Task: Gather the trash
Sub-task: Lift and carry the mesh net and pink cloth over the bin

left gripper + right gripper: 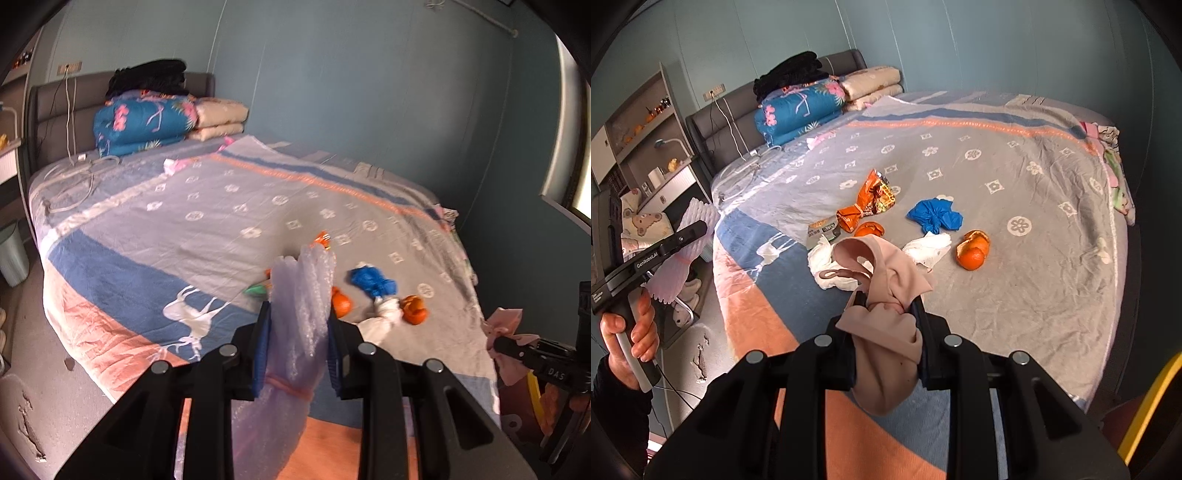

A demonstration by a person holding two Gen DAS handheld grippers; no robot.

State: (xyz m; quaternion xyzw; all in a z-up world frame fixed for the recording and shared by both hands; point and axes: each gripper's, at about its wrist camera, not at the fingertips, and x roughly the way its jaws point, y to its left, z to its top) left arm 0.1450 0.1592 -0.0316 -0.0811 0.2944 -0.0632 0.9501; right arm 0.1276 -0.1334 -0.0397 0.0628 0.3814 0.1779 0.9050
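My left gripper is shut on a pale foam-net bundle tied with a pink band, held above the bed's near edge. My right gripper is shut on a limp beige-pink cloth. Beyond them on the bedspread lie an orange snack wrapper, a knotted blue plastic bag, two pieces of orange peel, white tissues and a flat grey wrapper. The right wrist view also shows the left gripper at far left, held by a hand.
Folded quilts with a black garment on top are stacked at the headboard, and white cables lie beside them. A pale waste bin stands on the floor left of the bed. Shelves stand at the bedside.
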